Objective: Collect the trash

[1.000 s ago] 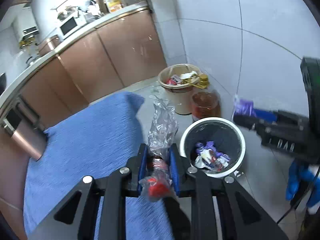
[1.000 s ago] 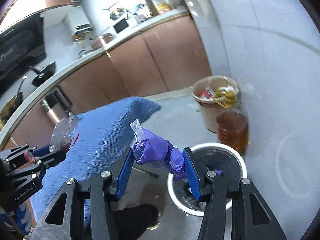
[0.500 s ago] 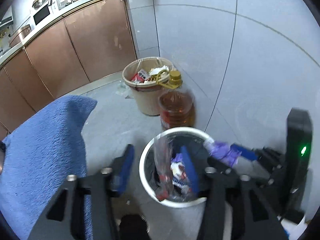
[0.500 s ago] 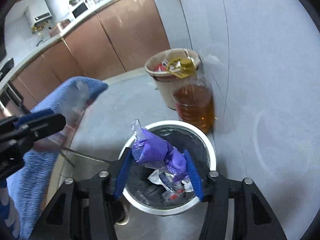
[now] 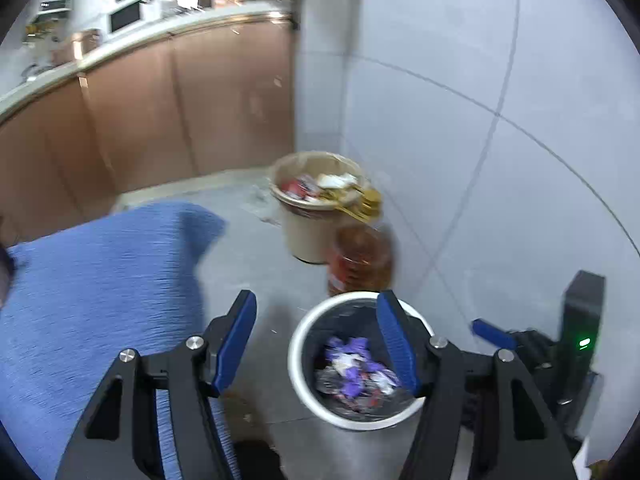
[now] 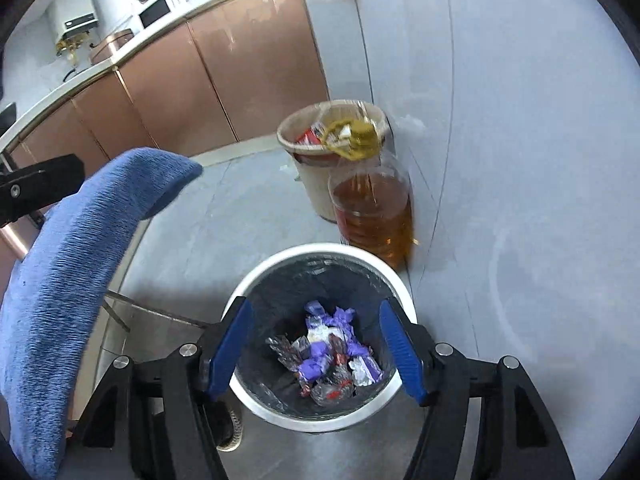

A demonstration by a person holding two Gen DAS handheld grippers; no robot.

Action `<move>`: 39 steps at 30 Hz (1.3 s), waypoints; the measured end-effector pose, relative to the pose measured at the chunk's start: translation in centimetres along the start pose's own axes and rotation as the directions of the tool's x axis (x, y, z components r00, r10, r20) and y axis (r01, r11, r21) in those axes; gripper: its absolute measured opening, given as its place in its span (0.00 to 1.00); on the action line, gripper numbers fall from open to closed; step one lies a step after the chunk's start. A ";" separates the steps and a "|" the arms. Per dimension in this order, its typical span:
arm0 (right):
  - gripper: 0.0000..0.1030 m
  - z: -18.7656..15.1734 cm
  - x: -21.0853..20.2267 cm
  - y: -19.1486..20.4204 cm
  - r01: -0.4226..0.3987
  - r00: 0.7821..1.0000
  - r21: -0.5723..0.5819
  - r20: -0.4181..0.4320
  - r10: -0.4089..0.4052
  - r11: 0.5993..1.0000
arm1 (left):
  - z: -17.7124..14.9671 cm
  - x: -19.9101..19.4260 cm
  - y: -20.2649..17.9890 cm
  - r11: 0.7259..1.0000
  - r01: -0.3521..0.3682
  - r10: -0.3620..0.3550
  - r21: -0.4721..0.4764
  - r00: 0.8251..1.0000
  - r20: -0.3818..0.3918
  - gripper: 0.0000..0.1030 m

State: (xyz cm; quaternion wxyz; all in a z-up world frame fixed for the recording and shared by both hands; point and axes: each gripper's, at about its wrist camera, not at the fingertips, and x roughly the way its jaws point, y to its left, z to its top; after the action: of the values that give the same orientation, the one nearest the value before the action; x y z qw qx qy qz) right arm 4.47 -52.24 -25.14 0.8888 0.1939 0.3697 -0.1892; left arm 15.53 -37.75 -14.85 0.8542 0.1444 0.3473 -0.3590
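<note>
1. Right wrist view: right tongs [image 6: 314,344] hang released and empty over the white bin [image 6: 256,280], where purple wrappers [image 6: 324,354] lie.
2. Left tongs [image 5: 316,344], also spread empty, hover beside the bin.
3. Best practice, likely: lift both clear without tipping the bin.
4. No legible writing.

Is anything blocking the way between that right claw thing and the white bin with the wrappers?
Nothing visible does. The right gripper hangs open directly above the white bin, and the wrappers lie inside it.
</note>
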 end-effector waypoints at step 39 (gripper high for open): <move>1.00 -3.3 -15.2 31.0 -0.249 0.918 -0.485 0.158 0.364 0.838 | -17.7 -30.8 22.7 0.626 -0.623 0.726 -0.469 0.684 0.062 0.75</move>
State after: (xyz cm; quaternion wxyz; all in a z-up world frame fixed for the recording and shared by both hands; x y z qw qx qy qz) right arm 7.48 -21.27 -9.83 0.9663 0.0126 0.2556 0.0262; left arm 7.59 2.71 -6.08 0.9718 0.0363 0.2257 0.0570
